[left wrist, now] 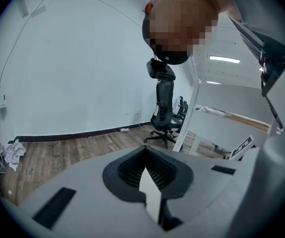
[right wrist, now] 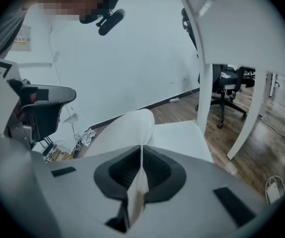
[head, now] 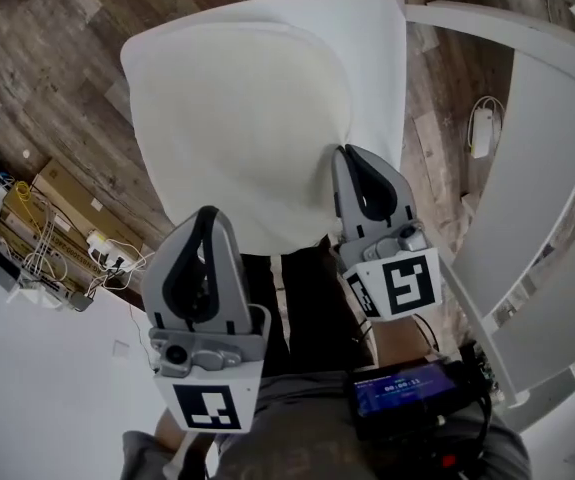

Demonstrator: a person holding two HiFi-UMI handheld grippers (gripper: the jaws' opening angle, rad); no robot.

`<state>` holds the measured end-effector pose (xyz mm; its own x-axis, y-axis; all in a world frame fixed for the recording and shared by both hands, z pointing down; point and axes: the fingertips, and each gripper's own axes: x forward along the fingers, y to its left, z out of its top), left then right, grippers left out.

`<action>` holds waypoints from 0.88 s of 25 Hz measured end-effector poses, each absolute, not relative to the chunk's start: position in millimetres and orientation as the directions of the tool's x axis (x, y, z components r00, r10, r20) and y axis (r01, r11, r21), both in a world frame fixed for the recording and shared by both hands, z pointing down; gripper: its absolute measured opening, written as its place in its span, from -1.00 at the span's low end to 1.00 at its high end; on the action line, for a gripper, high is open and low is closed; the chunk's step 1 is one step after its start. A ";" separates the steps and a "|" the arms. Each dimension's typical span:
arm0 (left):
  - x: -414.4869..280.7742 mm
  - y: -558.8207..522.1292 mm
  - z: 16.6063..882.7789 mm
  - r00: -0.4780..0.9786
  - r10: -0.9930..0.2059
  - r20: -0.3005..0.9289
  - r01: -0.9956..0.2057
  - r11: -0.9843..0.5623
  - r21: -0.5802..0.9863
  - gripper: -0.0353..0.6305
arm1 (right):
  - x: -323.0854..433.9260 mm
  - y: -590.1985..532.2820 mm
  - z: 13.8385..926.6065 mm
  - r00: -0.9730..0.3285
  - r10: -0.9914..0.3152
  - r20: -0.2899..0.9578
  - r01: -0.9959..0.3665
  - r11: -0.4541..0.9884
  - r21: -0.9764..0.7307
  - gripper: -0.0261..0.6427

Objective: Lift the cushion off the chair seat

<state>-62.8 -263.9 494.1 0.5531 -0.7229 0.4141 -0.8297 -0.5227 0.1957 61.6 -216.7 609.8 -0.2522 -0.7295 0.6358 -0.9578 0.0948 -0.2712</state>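
A white cushion [head: 237, 118] hangs lifted at its near edge over the white chair seat [head: 382, 38], whose far right corner shows beyond it. My left gripper [head: 207, 216] grips the cushion's near left edge, and in the left gripper view a white sliver of cushion [left wrist: 149, 192] sits pinched in the shut jaws. My right gripper [head: 347, 153] is shut on the near right edge. In the right gripper view the cushion [right wrist: 125, 133] rises as a fold out of the jaws, with the seat [right wrist: 182, 138] behind it.
A white table frame [head: 537, 168] curves along the right. Boxes and cables [head: 47, 228] lie on the wooden floor at the left, and a white power adapter [head: 482, 128] lies at the right. A black office chair [left wrist: 164, 118] stands farther off.
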 end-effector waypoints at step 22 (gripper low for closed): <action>-130.4 -234.4 356.4 0.444 -0.859 0.255 -0.896 -0.431 0.107 -0.88 | -32.5 -226.4 423.9 -0.426 -0.830 0.359 -0.905 0.391 -0.169 -0.87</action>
